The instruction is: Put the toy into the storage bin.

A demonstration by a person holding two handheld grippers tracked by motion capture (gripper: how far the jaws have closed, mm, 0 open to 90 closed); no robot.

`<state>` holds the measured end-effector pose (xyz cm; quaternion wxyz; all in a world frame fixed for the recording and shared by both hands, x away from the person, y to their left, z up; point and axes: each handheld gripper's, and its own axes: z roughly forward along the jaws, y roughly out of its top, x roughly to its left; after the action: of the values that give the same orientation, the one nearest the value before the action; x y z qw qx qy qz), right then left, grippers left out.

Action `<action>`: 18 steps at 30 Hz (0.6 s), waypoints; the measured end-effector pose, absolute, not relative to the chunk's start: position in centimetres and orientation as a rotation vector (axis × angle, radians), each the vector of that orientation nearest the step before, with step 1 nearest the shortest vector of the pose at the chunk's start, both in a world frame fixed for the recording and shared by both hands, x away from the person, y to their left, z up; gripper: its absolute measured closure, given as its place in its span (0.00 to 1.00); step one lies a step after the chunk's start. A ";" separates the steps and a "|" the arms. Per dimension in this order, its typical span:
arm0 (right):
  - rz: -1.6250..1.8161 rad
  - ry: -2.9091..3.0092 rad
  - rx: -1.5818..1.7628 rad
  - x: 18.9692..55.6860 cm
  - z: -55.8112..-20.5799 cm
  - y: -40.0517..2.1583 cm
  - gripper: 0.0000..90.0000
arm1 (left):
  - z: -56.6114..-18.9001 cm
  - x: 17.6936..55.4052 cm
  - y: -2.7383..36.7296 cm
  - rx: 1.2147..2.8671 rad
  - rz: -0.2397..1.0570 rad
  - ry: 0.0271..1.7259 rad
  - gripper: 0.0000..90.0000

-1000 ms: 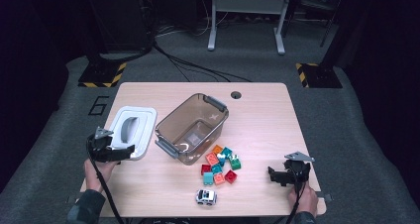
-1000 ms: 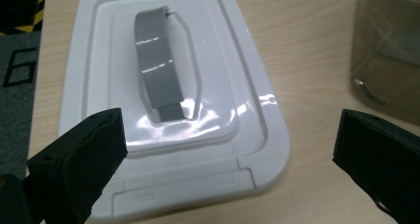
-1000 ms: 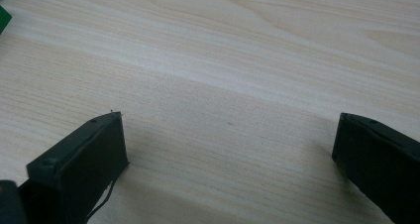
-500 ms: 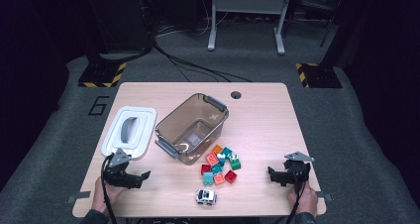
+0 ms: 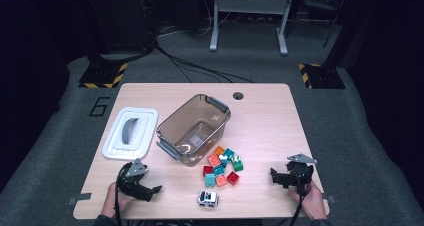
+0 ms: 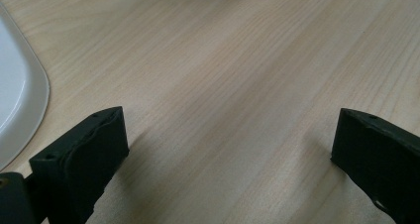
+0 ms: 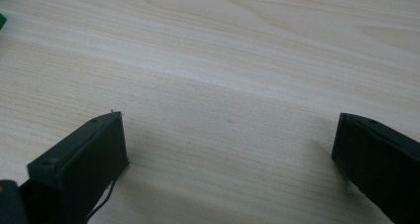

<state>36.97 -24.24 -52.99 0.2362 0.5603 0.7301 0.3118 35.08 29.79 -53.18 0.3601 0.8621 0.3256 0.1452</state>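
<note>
- now that the left gripper (image 5: 150,190) has come back from the lid (image 5: 131,133) to the near left edge of the table (image 5: 260,106), the lid lies alone, flat beside the bin (image 5: 194,129); one second ago the gripper hung over it; i judge the opening step done and the loading not yet begun
- in the left gripper view its jaws stand wide apart over bare wood, holding nothing; a white corner of the lid (image 6: 17,100) shows at the left edge
- right gripper (image 5: 280,178) rests low at the near right, unmoved across the frames; its jaws are also spread wide and empty over bare wood
- nearest thing between them: one small white toy car (image 5: 208,198), apart from the bricks
- next out, the bricks (image 5: 221,166) sit in one loose cluster just by the bin's near corner; i count about nine: roughly three red, three teal, two orange, one green; some overlap, so the count is unsure
- then one clear bin, empty, two grey handles, set askew
- one lid to its left, near but not touching
- farthest, one round hole (image 5: 238,95) in the table's back edge
</note>
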 end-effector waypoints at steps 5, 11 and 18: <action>0.839 1.984 1.557 36.5 -53.0 -24.1 0.00 | -53.1 35.3 29.6 2.227 0.370 0.863 0.00; 0.814 2.011 1.506 36.0 -52.7 -23.8 0.02 | -53.2 35.3 29.5 2.205 0.386 0.900 0.00; 0.794 2.057 1.506 35.9 -51.5 -22.5 0.03 | -53.2 35.3 29.6 2.195 0.393 0.904 0.00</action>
<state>35.93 -22.54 -51.49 0.2338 0.5484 0.7491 0.2891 35.27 29.62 -53.24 0.3594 0.8512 0.3507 0.1525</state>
